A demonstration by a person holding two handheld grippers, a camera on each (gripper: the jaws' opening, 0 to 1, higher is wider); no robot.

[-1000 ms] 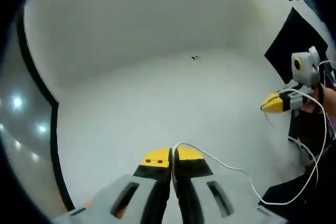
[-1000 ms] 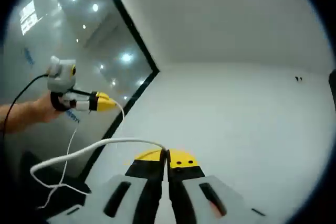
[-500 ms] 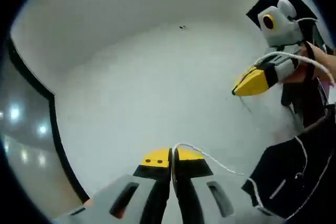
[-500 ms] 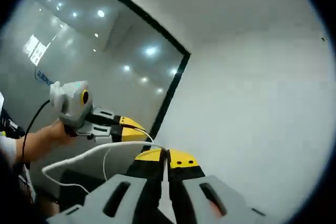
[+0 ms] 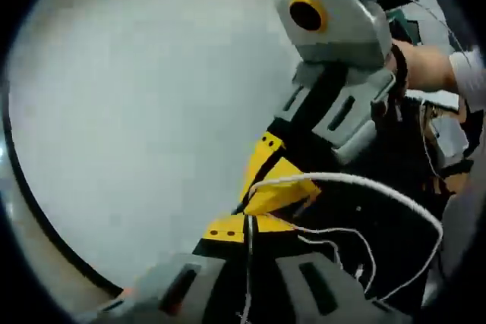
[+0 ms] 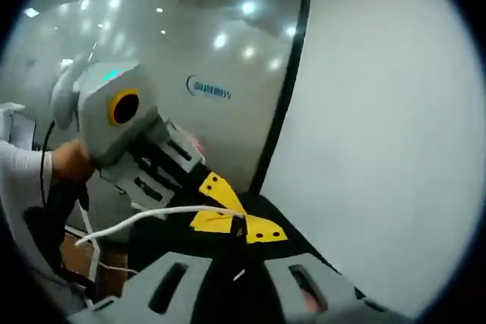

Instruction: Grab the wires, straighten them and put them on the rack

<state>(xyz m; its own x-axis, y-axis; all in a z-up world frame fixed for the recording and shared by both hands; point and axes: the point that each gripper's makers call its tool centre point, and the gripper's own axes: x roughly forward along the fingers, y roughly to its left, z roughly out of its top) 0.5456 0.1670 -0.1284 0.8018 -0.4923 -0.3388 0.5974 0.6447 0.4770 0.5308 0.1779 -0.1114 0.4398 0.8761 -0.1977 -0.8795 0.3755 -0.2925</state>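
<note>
My left gripper (image 5: 247,227) is shut on a thin white wire (image 5: 380,187), which runs out between its yellow tips and loops away to the right and down. The right gripper (image 5: 267,187) comes in from the upper right, its yellow tips almost touching the left one's. In the right gripper view, my right gripper (image 6: 244,229) is shut on the same white wire (image 6: 144,218), which curves off to the left. The left gripper (image 6: 216,202) reaches in from the left, tip to tip with it. The slack wire hangs in loops below.
A white wall (image 5: 137,96) lies behind the grippers. A glass partition with a black frame (image 6: 285,96) and a blue logo (image 6: 209,89) stands to the left. A person's hand (image 5: 425,66) holds the right gripper, and a hand (image 6: 64,161) holds the left one. Dark clothing (image 5: 380,263) is lower right.
The two grippers have closed in on each other until their tips nearly meet. The wire between them has gone slack and loops. Both views have swung round.
</note>
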